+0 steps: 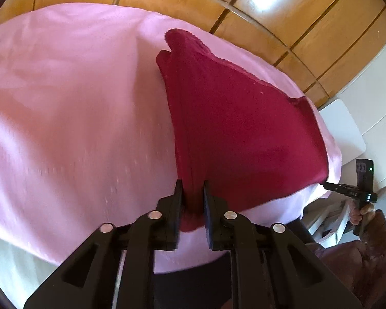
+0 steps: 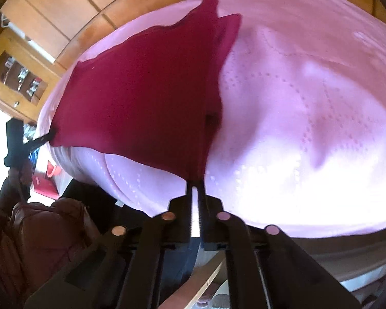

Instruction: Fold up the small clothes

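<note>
**Q:** Which step are you in?

**A:** You are mid-fold. The garment point(image 1: 239, 128) — one dark red piece — is lifted and stretched between your two grippers above the pink sheet point(image 1: 64, 103). Its far end still touches or hangs just over the sheet; the views do not settle which.

**Q:** What do the fingers hold?

**A:** The left gripper point(image 1: 193, 200) is nearly closed, its fingers pinching a bunched seam of the garment. The right gripper point(image 2: 195, 188) is closed almost to contact, with a near corner of the cloth clamped at the fingertips. In the left view you also see the right gripper's tip at the garment's right corner.

**Q:** What does the next move call for?

**A:** By judgement: keep both pinches firm and the near edge taut, then carry that edge forward over the far part and lower it so the layers meet squarely. Uneven travel of the two grippers would likely skew the fold.

**Q:** Count the items.

**A:** One garment, one sheet, two grippers — no other clothes are visible. Wooden cabinets point(image 1: 283, 13) stand behind the bed.
</note>
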Demonstrator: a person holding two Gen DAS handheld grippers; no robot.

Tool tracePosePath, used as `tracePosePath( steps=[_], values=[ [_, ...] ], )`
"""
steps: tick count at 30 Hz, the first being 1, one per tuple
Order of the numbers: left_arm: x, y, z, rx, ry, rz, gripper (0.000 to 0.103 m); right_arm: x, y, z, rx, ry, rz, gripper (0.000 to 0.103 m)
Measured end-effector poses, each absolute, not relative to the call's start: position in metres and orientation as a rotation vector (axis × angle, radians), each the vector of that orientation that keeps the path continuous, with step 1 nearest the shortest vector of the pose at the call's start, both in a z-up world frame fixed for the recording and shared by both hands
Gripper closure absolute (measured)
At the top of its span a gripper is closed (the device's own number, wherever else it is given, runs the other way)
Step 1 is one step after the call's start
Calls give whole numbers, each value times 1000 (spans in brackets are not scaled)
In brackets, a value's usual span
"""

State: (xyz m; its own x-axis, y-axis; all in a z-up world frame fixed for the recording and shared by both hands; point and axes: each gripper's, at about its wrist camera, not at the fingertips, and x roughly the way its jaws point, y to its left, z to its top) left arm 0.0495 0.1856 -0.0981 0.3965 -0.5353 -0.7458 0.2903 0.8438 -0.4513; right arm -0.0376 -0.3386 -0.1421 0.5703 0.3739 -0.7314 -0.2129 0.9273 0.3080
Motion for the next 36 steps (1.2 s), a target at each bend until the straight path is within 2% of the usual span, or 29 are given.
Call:
tracePosePath(
  steps=[2,3,4,5,6,10,12,13,14,19,20,21,22,23,29,32,36],
  values=[
    [52,190,-93,-259,1020,-496,75,-34,-342,-132,207,888,346,97],
    [55,198,-90,-268,1009,-479,71,-32,-345,-121,208,854,323,84],
    [60,201,-87,-283,997,-473,65,-31,-348,-116,217,832,315,55],
    [65,203,-83,-290,980,-454,63,-28,-349,-103,234,783,302,44],
    [70,204,-81,-291,969,-444,63,-24,-349,-93,235,738,273,41],
    [95,196,-69,-289,916,-423,63,15,-331,-69,182,661,222,44],
    [115,190,-67,-299,890,-428,53,44,-316,-64,135,643,171,48],
    [119,193,-68,-310,884,-429,40,56,-314,-62,133,636,152,50],
    [128,189,-68,-333,877,-437,38,71,-311,-60,141,630,141,51],
    [168,174,-78,-371,896,-448,38,122,-307,-62,170,643,88,54],
    [174,171,-82,-375,906,-447,41,132,-304,-65,168,654,73,56],
    [183,166,-87,-375,921,-447,50,136,-301,-66,170,660,71,76],
    [188,162,-90,-365,932,-449,76,140,-300,-67,178,672,81,96],
    [193,156,-92,-337,939,-438,92,139,-302,-66,188,668,84,96],
    [195,150,-81,-315,844,-378,95,110,-327,-41,318,480,56,97],
    [204,136,-91,-230,877,-309,95,130,-330,-53,342,524,27,97],
    [213,131,-112,-198,928,-264,93,164,-326,-97,329,645,-36,96]
  ],
)
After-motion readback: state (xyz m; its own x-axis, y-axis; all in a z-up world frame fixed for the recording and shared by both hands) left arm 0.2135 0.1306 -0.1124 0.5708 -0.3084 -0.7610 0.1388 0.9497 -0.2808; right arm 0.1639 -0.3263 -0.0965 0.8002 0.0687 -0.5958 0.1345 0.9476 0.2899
